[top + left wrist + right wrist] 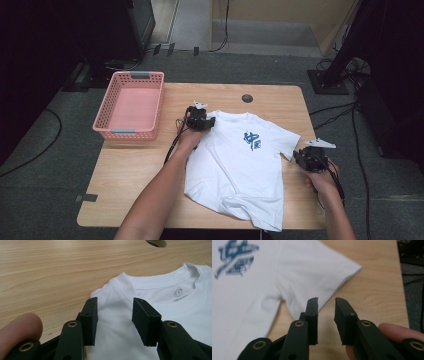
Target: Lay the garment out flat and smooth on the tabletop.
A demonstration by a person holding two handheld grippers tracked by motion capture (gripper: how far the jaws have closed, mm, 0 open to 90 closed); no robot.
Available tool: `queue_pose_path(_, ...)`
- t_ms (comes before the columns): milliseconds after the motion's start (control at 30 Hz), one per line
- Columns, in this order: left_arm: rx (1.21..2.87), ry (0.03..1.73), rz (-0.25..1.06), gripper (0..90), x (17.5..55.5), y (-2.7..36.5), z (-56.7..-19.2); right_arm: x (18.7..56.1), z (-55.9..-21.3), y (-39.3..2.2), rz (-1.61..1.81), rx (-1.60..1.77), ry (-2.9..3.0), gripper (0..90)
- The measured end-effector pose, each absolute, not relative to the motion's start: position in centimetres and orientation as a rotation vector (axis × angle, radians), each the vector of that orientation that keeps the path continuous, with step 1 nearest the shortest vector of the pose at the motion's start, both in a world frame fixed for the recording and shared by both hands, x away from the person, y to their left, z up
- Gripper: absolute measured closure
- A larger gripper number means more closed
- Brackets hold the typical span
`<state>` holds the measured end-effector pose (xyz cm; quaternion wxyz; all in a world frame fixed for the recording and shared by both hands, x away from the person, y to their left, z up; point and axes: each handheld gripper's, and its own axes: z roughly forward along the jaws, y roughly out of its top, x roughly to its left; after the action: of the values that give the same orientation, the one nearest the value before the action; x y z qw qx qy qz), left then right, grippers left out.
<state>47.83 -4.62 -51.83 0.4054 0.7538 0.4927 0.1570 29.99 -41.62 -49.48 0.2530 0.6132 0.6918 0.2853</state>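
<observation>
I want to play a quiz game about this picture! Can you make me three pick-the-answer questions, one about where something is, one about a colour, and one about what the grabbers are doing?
1. Where is the pink basket?
A. on the table's far left corner
B. on the T-shirt
C. on the floor

2. What colour is the print on the white T-shirt?
A. red
B. blue
C. green

3. How is the left gripper?
A. shut on a sleeve
B. open over the shirt's shoulder
C. inside the basket

Answers: 1 A, it sits at the wooden table edge, left of the shirt. 2 B, the chest design is blue. 3 B, its jaws stand apart with cloth between, ungripped.
</observation>
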Motion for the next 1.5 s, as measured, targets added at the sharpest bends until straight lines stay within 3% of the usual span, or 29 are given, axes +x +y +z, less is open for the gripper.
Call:
queue_pose_path(133, 1.860, 1.230, 0.337, 47.9, 48.0, -3.6, -51.3, 32.4, -49.0, -39.9, 0.879, 1.618, 1.845, 64.2)
queue_pose_path(267, 1.777, 1.285, 0.363, 49.4, 47.4, -1.0, -49.5, 35.2, -48.6, -36.8, 0.915, 1.549, 1.848, 57.7)
queue_pose_path(467, 1.823, 1.423, 0.342, 51.9, 45.9, 1.9, -49.1, 39.5, -48.3, -33.3, 0.955, 1.500, 1.855, 51.8)
queue_pose_path(767, 1.895, 1.391, 0.295, 50.9, 45.2, -0.3, -50.8, 42.1, -51.1, -34.4, 0.925, 1.599, 1.844, 45.2)
queue_pose_path(867, 1.942, 1.349, 0.332, 59.1, 44.9, -1.9, -50.9, 42.3, -51.9, -35.0, 0.934, 1.623, 1.833, 43.0)
queue_pose_path(1000, 2.009, 1.321, 0.436, 85.7, 45.1, -3.3, -50.7, 42.4, -52.3, -35.3, 0.914, 1.644, 1.828, 39.6)
queue_pose_path(1100, 1.960, 1.348, 0.452, 90.0, 45.7, -3.7, -49.5, 42.4, -52.4, -35.1, 0.888, 1.615, 1.849, 37.8)
queue_pose_path(1167, 1.959, 1.270, 0.432, 90.0, 45.0, -5.1, -48.2, 42.4, -52.4, -35.2, 0.899, 1.621, 1.847, 37.7)
queue_pose_path(1233, 1.989, 1.063, 0.320, 89.0, 43.4, -7.1, -46.8, 42.4, -52.4, -35.5, 0.932, 1.639, 1.838, 37.6)
queue_pose_path(1267, 2.016, 0.916, 0.228, 82.7, 42.5, -8.0, -46.2, 42.4, -52.3, -35.7, 0.954, 1.651, 1.833, 37.4)
queue_pose_path(1333, 2.042, 0.710, 0.170, 59.4, 40.9, -8.9, -45.2, 42.4, -52.3, -36.1, 0.998, 1.678, 1.822, 35.9)
queue_pose_path(1400, 1.958, 0.761, 0.096, 50.3, 41.5, -7.9, -44.6, 42.3, -52.3, -36.6, 1.017, 1.703, 1.807, 35.2)
queue_pose_path(1500, 1.879, 1.035, 0.118, 53.4, 43.7, -5.7, -45.2, 42.2, -52.3, -37.3, 1.027, 1.730, 1.777, 35.2)
